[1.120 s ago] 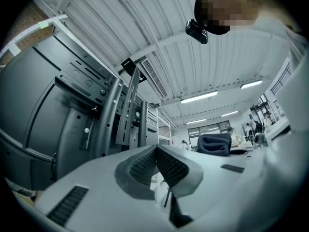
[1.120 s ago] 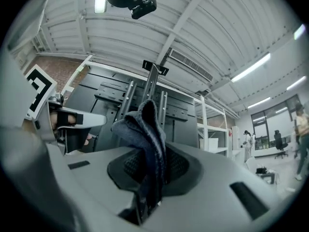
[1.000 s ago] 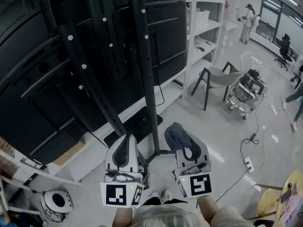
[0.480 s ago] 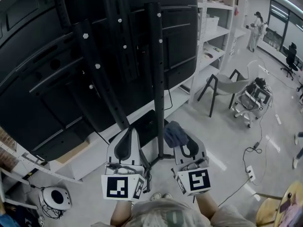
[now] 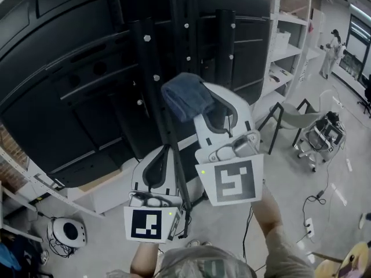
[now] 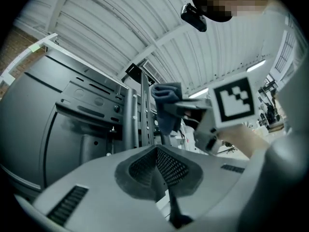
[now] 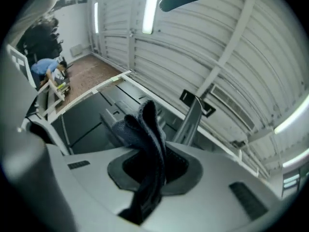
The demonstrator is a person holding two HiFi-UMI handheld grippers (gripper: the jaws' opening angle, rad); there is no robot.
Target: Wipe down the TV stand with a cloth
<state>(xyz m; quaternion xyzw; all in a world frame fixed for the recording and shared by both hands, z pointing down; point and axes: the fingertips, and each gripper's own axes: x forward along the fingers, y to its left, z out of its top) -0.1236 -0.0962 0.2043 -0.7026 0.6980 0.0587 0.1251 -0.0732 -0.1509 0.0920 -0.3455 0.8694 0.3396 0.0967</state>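
**Cloth held against the upper part of the TV stand (image 5: 152,91), wiping at or near its start.**
The right tool (image 5: 204,106) is clamped on a folded blue cloth (image 5: 184,96). The cloth sits high on the black frame, just beside the left upright, behind the television (image 5: 64,91). Whether cloth and metal touch cannot be told. The left tool (image 5: 158,158) hangs lower, near the same post, its jaws pressed together on nothing. No wiped stretch can be distinguished, so little is judged done. Both uprights, the cross-members and the lower frame are judged still to be wiped.
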